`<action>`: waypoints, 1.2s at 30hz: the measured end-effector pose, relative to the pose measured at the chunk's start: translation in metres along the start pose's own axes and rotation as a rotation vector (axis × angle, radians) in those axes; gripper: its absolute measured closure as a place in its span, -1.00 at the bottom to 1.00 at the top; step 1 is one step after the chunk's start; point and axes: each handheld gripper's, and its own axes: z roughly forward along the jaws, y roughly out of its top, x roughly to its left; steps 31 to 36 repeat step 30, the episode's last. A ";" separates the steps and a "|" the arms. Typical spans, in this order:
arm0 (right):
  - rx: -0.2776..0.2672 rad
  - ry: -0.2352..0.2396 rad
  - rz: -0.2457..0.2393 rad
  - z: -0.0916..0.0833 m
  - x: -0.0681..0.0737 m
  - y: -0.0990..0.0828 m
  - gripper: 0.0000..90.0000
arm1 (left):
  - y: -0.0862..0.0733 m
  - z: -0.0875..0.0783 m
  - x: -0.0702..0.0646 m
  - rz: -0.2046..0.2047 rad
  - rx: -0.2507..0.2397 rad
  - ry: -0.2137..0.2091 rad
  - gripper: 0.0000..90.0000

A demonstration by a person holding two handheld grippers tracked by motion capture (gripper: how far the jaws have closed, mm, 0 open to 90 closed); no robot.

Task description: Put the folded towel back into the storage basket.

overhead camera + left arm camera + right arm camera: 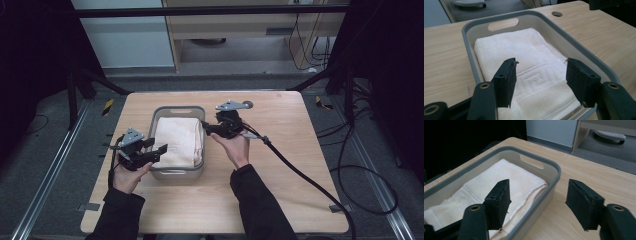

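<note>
While both claws gape, towel [177, 140] inside bin [179, 173], table [295, 150] bare around

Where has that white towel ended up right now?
In the high view the folded towel lies inside the grey basket at the middle of the table, between the left claw and the right claw.

A folded cream towel [178, 141] lies flat inside a grey plastic basket [179, 109] with handle slots, which sits near the middle of the wooden bench [280, 150].
</note>
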 end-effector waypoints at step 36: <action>0.011 -0.116 0.101 -0.139 -0.092 -0.121 -0.63 | -0.054 -0.035 -0.010 0.064 -0.064 0.010 -0.55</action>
